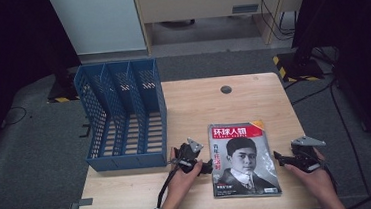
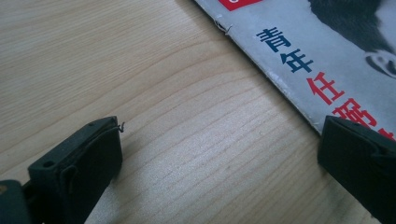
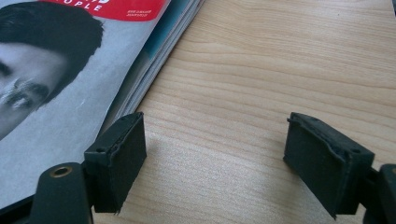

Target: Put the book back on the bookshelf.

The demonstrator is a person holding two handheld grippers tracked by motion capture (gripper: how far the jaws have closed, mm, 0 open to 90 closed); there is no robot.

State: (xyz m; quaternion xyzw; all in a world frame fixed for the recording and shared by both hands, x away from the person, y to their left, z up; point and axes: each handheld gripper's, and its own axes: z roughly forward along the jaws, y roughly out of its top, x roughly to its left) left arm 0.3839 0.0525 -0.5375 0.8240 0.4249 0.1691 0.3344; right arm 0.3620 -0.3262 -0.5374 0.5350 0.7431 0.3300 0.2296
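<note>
A magazine (image 1: 243, 157) with a black-and-white portrait and a red title band lies flat on the wooden table (image 1: 198, 103), near its front edge. My left gripper (image 1: 207, 167) rests low at the magazine's left edge, open. In the left gripper view (image 2: 219, 135) bare wood lies between its jaws, and the right-hand jaw overlaps the magazine's spine (image 2: 289, 88). My right gripper (image 1: 278, 157) sits at the magazine's right edge, open too. In the right gripper view (image 3: 215, 126) its jaws frame bare wood, and the left-hand jaw stands beside the magazine's page edges (image 3: 154, 60).
A blue plastic file rack (image 1: 124, 114) with three upright slots stands on the table's left part, just behind my left gripper. A small dark cable hole (image 1: 226, 89) sits near the table's far edge. Dark floor and cables surround the table.
</note>
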